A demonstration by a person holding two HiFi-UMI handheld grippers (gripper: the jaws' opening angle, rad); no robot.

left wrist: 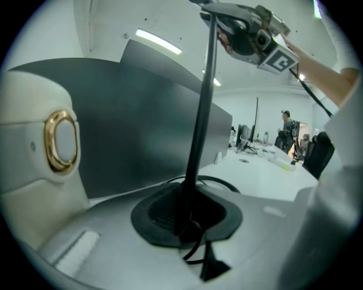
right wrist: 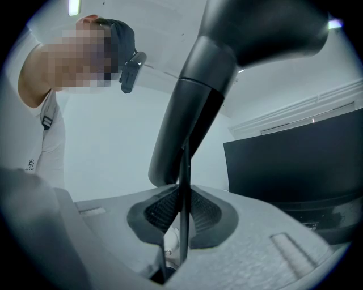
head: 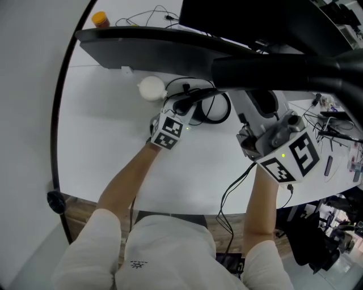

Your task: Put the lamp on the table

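The lamp is black, with a thin upright pole (left wrist: 199, 124), a ring base (head: 214, 107) on the white table (head: 102, 147), and a long dark head (head: 170, 44) across the top of the head view. My left gripper (left wrist: 187, 218) is shut on the pole low down, just above the ring base (left wrist: 212, 181). My right gripper (right wrist: 178, 218) is shut on the thin rod (right wrist: 184, 181) higher up, right under the lamp's thick dark arm (right wrist: 195, 96). In the head view the left gripper (head: 173, 122) is beside the base and the right gripper (head: 266, 133) is raised to its right.
A white round object (head: 151, 88) lies just left of the lamp base. A dark monitor (head: 244, 14) stands at the back, its grey rear (left wrist: 147, 130) close behind the pole. An orange-lidded jar (head: 100, 20) sits far left; cables and small items (head: 332, 127) clutter the right.
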